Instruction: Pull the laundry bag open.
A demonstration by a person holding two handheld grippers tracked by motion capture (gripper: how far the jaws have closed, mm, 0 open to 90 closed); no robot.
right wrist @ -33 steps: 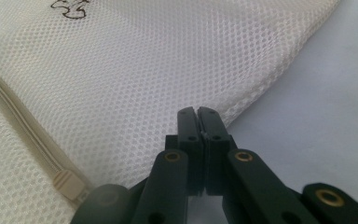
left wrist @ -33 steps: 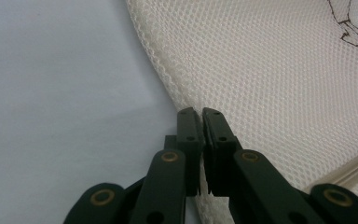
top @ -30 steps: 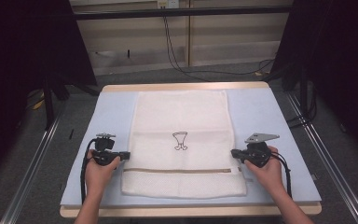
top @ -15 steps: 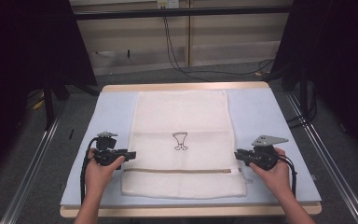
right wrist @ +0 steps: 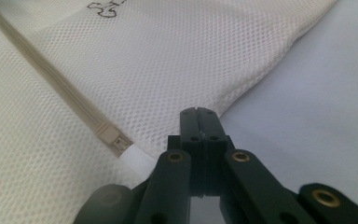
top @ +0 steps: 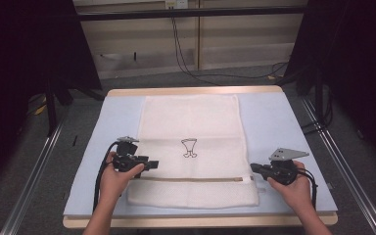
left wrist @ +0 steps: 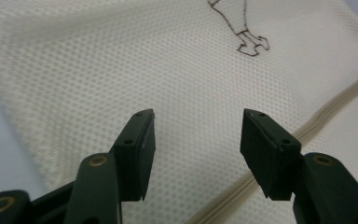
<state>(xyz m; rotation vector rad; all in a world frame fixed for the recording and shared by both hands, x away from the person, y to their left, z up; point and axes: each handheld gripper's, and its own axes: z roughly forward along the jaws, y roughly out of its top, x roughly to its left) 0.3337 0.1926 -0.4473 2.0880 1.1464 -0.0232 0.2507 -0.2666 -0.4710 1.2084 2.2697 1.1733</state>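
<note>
A white mesh laundry bag (top: 191, 122) lies flat on the light blue table mat (top: 274, 122), with a small brown emblem (top: 189, 148) at its middle and a beige zipper (top: 196, 179) running across near its front. My left gripper (top: 155, 163) is open over the bag's left part, just beyond the zipper; in the left gripper view its jaws (left wrist: 197, 114) stand wide apart above the mesh (left wrist: 98, 60) with nothing between them. My right gripper (top: 252, 168) is shut at the bag's right edge. In the right gripper view its tips (right wrist: 198, 111) point at the mesh edge (right wrist: 168, 60), beside the zipper's white end tab (right wrist: 137, 161).
The mat covers a wooden table whose front edge (top: 200, 221) lies close to the person's forearms. Bare mat (right wrist: 317, 93) lies to the right of the bag. Metal rails (top: 29, 186) run along both sides of the table, and cables (top: 191, 63) lie on the floor behind.
My left gripper has moved right, from the bag's left edge onto the mesh. My right gripper has drawn back right and nearer, to the bag's right edge.
</note>
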